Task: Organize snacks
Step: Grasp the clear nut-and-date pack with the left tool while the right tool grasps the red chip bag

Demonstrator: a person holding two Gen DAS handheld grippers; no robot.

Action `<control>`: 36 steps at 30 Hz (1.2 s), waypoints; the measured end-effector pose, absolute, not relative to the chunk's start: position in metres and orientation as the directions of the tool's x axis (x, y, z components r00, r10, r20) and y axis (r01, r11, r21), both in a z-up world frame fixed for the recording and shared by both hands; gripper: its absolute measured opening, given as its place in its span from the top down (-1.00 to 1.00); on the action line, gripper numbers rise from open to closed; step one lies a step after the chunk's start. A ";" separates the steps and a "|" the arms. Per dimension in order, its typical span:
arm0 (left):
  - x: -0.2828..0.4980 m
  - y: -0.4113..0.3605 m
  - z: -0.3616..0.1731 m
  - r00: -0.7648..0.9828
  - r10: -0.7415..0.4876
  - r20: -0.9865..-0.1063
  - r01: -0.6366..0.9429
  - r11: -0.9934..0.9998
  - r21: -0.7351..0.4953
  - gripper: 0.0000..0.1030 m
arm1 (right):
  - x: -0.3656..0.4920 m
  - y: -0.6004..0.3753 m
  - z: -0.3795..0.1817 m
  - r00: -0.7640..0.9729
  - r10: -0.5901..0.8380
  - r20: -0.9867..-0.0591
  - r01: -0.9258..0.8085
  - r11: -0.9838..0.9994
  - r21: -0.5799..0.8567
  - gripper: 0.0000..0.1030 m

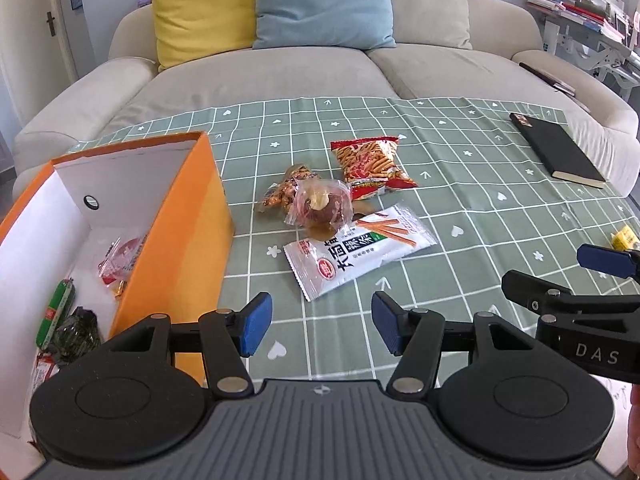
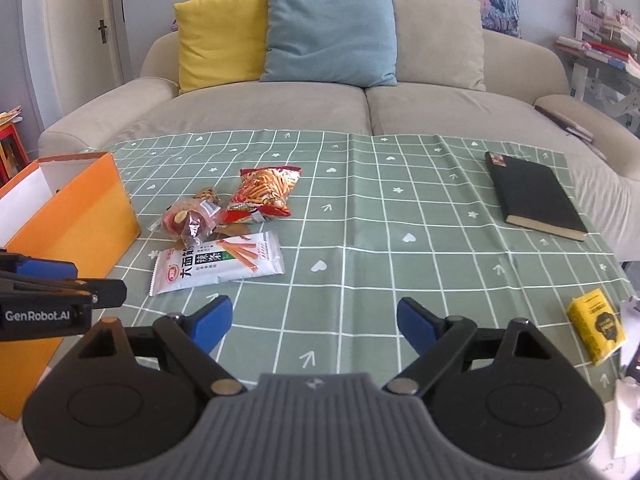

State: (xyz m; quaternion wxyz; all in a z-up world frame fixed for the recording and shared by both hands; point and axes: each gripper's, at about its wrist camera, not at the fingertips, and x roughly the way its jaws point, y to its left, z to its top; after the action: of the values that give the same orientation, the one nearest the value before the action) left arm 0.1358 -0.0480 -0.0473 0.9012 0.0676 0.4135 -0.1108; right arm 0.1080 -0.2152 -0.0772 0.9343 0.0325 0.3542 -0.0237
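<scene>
Four loose snack packets cluster at centre frame on a green checked tablecloth (image 2: pixel 400 240): a white packet (image 1: pixel 356 250), a red packet (image 1: pixel 370 162), a clear-wrapped pastry (image 1: pixel 320 204) and a small brown packet (image 1: pixel 286 190). At left, an orange box (image 1: pixel 192 216) holds more snacks. Left gripper (image 1: pixel 322 328) and right gripper (image 2: pixel 314 324) both hover spread apart, holding nothing.

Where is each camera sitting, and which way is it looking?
Left wrist: sits on the left gripper, facing the sofa, over the orange box and the white snack packet; the open right gripper pokes in.
Right wrist: sits on the right gripper, facing the sofa; the left gripper's tip pokes in.
Both show the snack pile, the black notebook and the green tablecloth.
</scene>
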 end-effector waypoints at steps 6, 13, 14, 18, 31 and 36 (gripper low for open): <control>0.157 -0.048 -0.054 0.633 -0.145 -0.760 0.255 0.966 0.029 -0.31 | 0.130 -0.218 -0.088 0.733 0.000 -0.680 0.065 0.995 0.070 -0.60; 0.185 -0.045 -0.057 0.634 -0.154 -0.758 0.246 0.969 0.009 -0.31 | 0.159 -0.209 -0.097 0.731 0.051 -0.680 0.021 0.995 0.097 -0.54; 0.189 -0.045 -0.056 0.633 -0.164 -0.757 0.249 0.968 -0.002 -0.32 | 0.164 -0.207 -0.098 0.731 0.054 -0.680 0.011 0.996 0.091 -0.49; 0.208 -0.051 -0.053 0.636 -0.198 -0.746 0.273 0.962 -0.022 -0.51 | 0.184 -0.200 -0.100 0.731 0.063 -0.679 -0.018 0.997 0.074 -0.38; 0.268 -0.062 -0.086 0.537 -0.187 -0.822 0.261 0.964 -0.049 -0.46 | 0.222 -0.205 -0.105 0.744 0.088 -0.662 -0.099 0.995 0.022 -0.37; 0.270 -0.054 -0.084 0.519 -0.233 -0.822 0.250 0.961 -0.114 0.04 | 0.226 -0.210 -0.107 0.751 0.095 -0.654 -0.106 0.994 0.023 -0.37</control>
State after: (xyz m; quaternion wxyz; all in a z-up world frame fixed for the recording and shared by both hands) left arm 0.2703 -0.0540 -0.0843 0.8715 0.0093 0.4704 -0.1385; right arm 0.2262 -0.2099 -0.1074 0.9356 -0.0079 0.3489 0.0537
